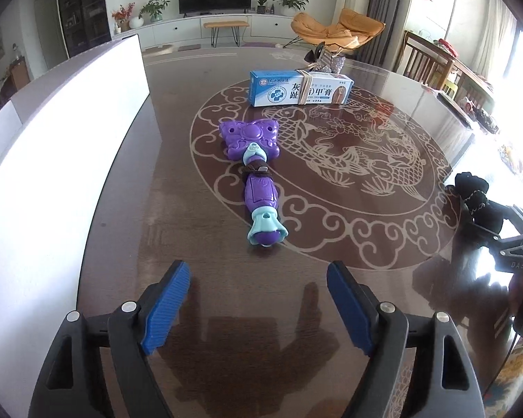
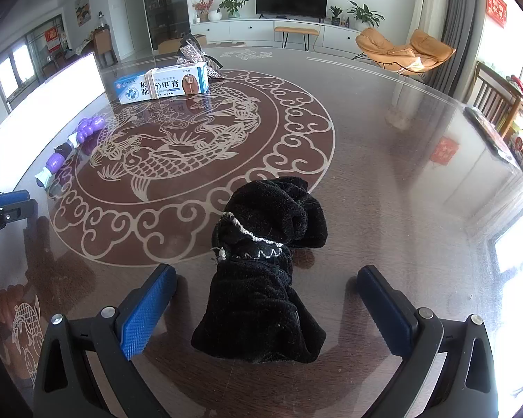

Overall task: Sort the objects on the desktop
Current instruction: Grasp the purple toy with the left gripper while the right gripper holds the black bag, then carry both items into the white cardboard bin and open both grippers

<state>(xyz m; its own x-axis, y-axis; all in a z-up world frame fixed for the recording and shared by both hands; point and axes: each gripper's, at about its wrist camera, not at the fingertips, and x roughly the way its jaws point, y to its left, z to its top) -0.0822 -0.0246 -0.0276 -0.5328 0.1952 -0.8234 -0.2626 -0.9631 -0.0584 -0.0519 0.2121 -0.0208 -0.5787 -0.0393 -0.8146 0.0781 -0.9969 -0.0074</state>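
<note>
Black cloth lies between open right hand-held gripper fingers, untouched.

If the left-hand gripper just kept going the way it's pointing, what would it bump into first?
Probably the purple and teal toy wand. The left gripper stands open above the bare table, and the wand's teal end lies just ahead between its fingers, though at this downward tilt it might meet the tabletop first.
</note>
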